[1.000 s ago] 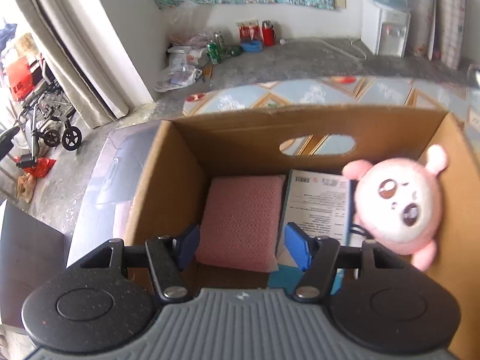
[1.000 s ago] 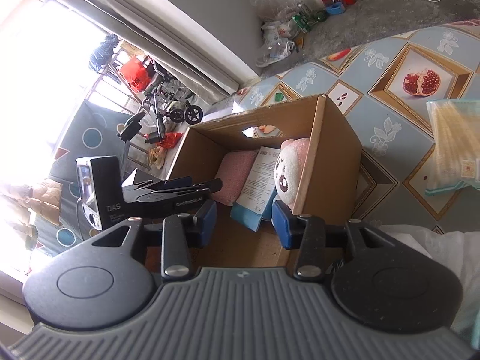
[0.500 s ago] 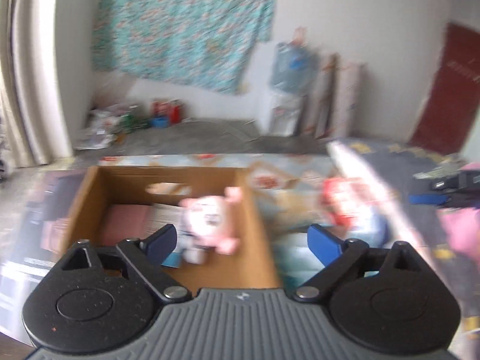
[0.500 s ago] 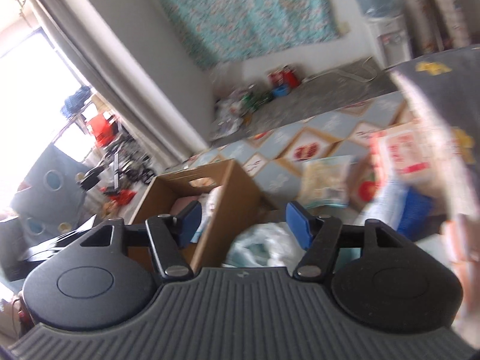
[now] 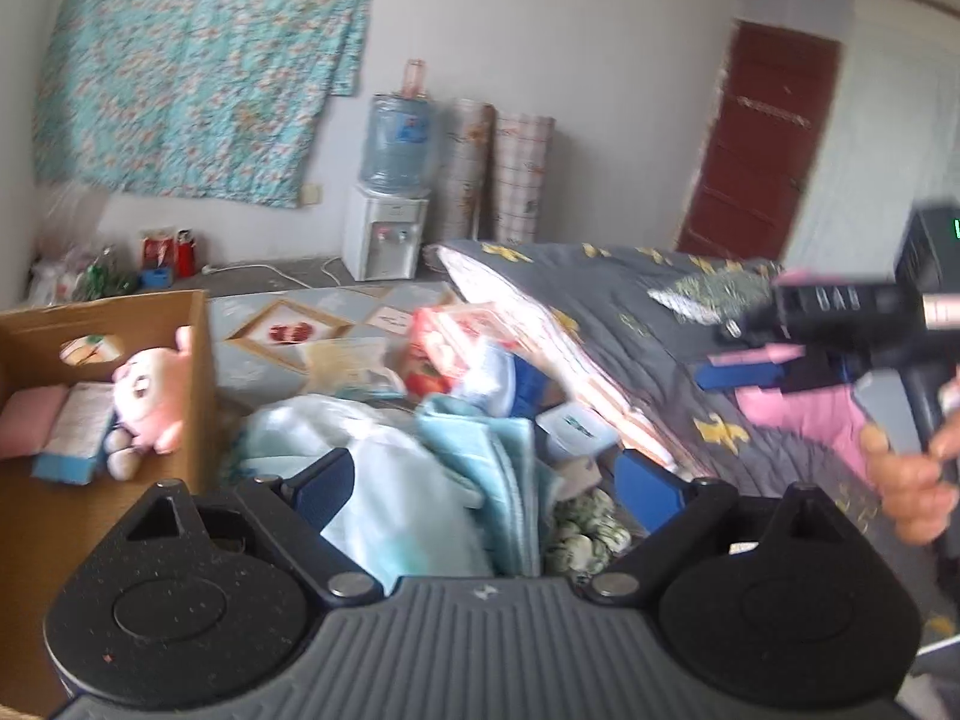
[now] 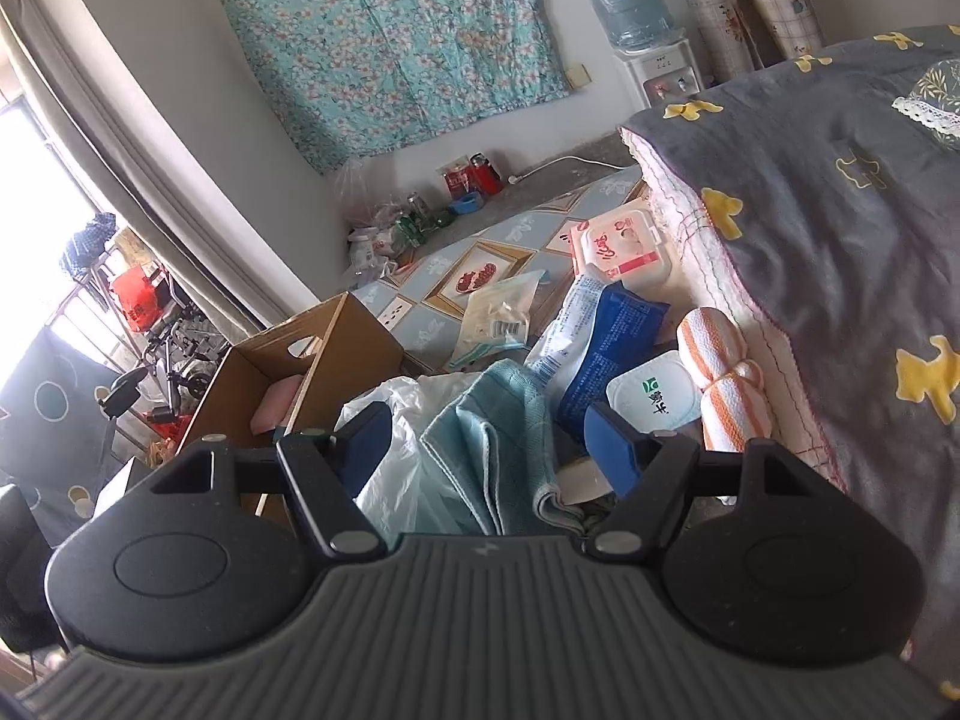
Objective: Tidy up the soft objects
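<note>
A cardboard box [image 5: 201,360] at the left holds a pink plush toy [image 5: 147,399], a pink sponge [image 5: 27,426] and a blue-edged packet [image 5: 75,432]. The box also shows in the right wrist view [image 6: 360,342]. A pile of soft things lies beside it: a light blue towel [image 5: 498,468] [image 6: 492,450], a white plastic bag [image 6: 390,468], an orange-striped rolled cloth [image 6: 720,378]. My left gripper [image 5: 486,480] is open and empty above the pile. My right gripper [image 6: 492,444] is open and empty over the towel; it also shows at the right of the left wrist view [image 5: 780,360].
A grey blanket with yellow shapes [image 6: 840,210] covers the bed at the right. Wipes packs [image 6: 624,246], a blue packet [image 6: 612,336] and a white lidded tub [image 6: 654,396] lie on the patterned mat [image 6: 480,264]. A water dispenser [image 5: 390,228] stands at the wall.
Both grippers swung from the box rightward to the pile beside the bed. The left gripper's jaws have opened wider. The plush toy stays in the box.
</note>
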Action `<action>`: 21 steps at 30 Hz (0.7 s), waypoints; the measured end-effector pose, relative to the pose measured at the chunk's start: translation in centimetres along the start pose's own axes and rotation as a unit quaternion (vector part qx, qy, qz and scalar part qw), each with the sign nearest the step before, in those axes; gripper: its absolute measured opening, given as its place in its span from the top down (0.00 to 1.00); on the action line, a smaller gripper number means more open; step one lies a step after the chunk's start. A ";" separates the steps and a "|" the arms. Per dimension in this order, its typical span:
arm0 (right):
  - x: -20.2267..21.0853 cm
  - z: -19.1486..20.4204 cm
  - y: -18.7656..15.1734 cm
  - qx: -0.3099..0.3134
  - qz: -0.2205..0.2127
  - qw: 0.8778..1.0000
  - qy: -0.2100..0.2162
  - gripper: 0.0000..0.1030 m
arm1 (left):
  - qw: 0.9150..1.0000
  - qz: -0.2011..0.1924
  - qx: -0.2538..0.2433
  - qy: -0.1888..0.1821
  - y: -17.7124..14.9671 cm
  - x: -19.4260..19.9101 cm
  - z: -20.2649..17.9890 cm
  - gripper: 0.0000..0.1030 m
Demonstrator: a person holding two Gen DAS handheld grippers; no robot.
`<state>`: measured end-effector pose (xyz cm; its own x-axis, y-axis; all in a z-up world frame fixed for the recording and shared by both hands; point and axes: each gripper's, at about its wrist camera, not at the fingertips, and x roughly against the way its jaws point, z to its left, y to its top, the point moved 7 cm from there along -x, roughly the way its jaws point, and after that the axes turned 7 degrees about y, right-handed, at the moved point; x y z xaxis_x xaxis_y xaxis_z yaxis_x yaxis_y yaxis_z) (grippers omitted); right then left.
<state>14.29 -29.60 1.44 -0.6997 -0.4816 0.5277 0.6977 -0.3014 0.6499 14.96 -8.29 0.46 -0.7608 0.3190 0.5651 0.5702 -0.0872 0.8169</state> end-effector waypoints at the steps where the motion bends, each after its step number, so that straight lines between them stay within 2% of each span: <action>1: -0.2 0.1 0.3 -0.001 0.002 1.000 0.005 0.31 | 1.000 0.004 -0.002 -0.001 0.1 -0.5 -0.5 0.12; 5: -2.0 -0.1 2.2 -0.013 0.012 1.000 0.019 0.31 | 1.000 0.002 -0.004 0.009 2.5 -2.3 -0.6 0.13; 9: -5.3 -1.9 4.1 -0.055 0.031 0.998 0.021 0.31 | 0.999 0.030 -0.037 -0.001 5.3 -5.9 -0.5 0.13; 12: -8.6 -3.6 5.6 -0.077 0.054 0.996 0.007 0.31 | 0.995 0.063 -0.079 -0.018 6.5 -9.6 -1.2 0.13; 17: -14.2 -7.3 7.2 -0.107 0.095 0.989 -0.035 0.31 | 0.985 0.114 -0.127 -0.015 6.6 -16.5 -2.4 0.14; 20: -17.0 -9.4 7.4 -0.118 0.115 0.984 -0.062 0.31 | 0.978 0.151 -0.142 -0.018 5.9 -20.3 -2.7 0.24; 21: -17.7 -9.9 7.5 -0.119 0.122 0.983 -0.067 0.31 | 0.976 0.164 -0.145 -0.022 5.7 -21.4 -2.8 0.25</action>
<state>33.42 -31.44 -8.47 -0.5108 -0.4557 0.7290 0.8519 -0.3820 0.3582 33.70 -18.23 -6.64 -0.5345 0.2695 0.8010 0.6640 -0.4524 0.5953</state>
